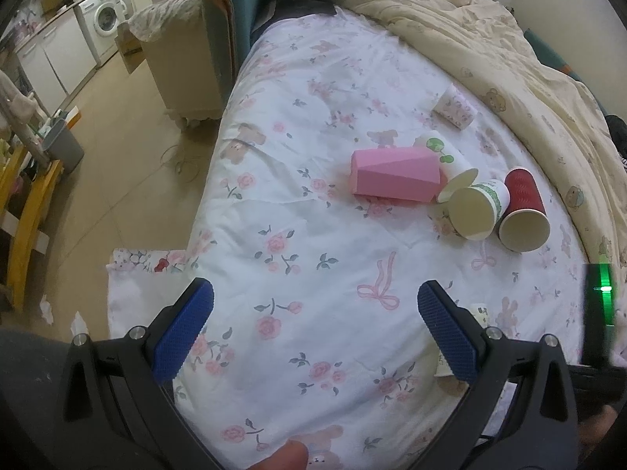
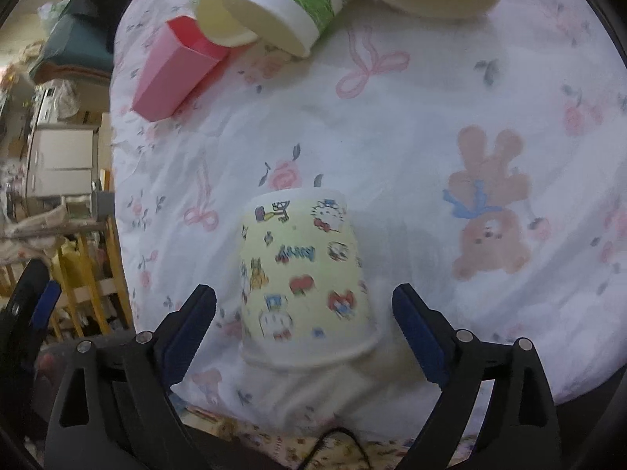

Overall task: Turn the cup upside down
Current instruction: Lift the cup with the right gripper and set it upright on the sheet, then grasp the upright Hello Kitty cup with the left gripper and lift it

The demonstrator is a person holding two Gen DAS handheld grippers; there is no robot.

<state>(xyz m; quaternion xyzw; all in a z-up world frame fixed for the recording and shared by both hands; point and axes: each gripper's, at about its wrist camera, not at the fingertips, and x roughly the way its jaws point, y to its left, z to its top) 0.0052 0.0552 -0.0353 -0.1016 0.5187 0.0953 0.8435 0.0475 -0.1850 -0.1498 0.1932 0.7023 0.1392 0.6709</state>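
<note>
A pale yellow paper cup with cartoon prints (image 2: pixel 301 274) stands upside down on the floral bedsheet (image 2: pixel 411 137), rim on the sheet and base up. My right gripper (image 2: pixel 303 309) is open, its fingers (image 2: pixel 192 325) on either side of the cup's lower part and not touching it. My left gripper (image 1: pixel 313 329) is open and empty above the bedsheet (image 1: pixel 313 254). A sliver of the same cup (image 1: pixel 480 309) shows behind its right finger.
Several other cups lie on their sides on the bed: a pink faceted one (image 1: pixel 395 174), a green-patterned one (image 1: pixel 476 207), a red one (image 1: pixel 523 209), a small floral one (image 1: pixel 454 105). A cream quilt (image 1: pixel 509 51) is bunched at the right. The floor (image 1: pixel 129 180) lies left of the bed edge.
</note>
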